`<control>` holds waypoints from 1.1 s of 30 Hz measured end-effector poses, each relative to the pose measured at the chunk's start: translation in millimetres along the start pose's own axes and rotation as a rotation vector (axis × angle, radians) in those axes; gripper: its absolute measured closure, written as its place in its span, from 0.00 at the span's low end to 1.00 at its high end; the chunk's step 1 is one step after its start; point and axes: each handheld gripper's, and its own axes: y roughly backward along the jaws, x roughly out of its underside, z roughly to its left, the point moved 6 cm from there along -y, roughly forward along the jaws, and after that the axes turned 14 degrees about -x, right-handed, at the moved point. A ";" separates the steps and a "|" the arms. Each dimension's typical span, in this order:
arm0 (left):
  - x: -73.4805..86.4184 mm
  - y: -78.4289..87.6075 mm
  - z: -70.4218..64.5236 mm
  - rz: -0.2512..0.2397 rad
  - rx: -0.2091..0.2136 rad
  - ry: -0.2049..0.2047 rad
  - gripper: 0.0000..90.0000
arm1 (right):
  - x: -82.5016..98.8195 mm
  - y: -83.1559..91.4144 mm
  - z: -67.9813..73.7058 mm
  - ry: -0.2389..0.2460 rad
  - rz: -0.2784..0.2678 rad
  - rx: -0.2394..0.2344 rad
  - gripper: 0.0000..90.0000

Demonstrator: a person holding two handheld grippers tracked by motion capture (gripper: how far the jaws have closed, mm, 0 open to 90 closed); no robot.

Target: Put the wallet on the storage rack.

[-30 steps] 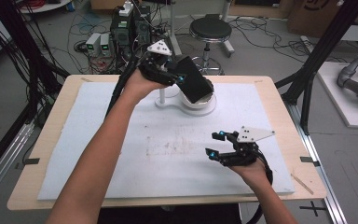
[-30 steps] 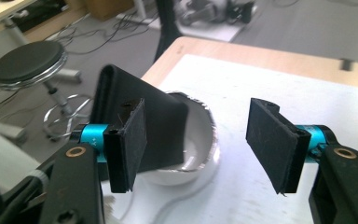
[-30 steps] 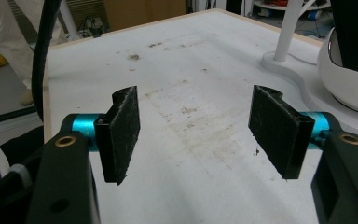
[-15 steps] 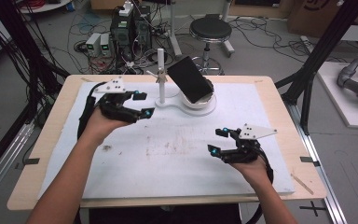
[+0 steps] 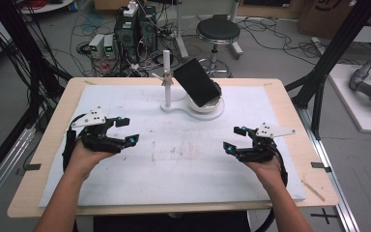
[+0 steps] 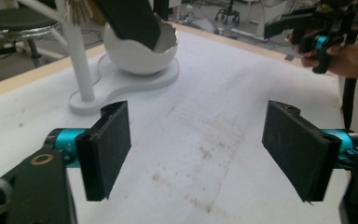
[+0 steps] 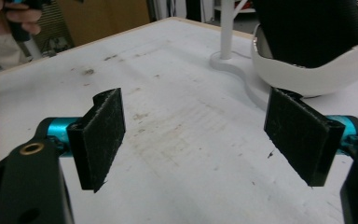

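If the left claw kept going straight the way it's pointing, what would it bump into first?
Probably nothing soon: the left claw is open over bare white mat. Its line seems to pass between the white bowl stand and the right claw, though depth is hard to judge.

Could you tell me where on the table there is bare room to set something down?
The widest free patch is the white mat between the left gripper and the right gripper, in front of the white stand. The mat's far corners beside the stand are also bare. The stand, with the black slab, crowds the far centre.
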 end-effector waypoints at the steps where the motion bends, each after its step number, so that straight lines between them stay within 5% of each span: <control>1: 2.2 2.1 1.7 -0.005 -0.011 -0.001 0.25 | 0.2 1.3 -1.3 -0.005 -0.005 0.002 0.22; 12: 23.5 3.5 8.0 0.034 -0.032 -0.014 0.24 | 2.0 14.5 -10.5 -0.034 -0.030 0.049 0.22; 33: 32.8 -2.7 10.0 0.047 -0.014 -0.004 0.23 | 2.7 13.2 -5.6 -0.033 -0.017 0.047 0.22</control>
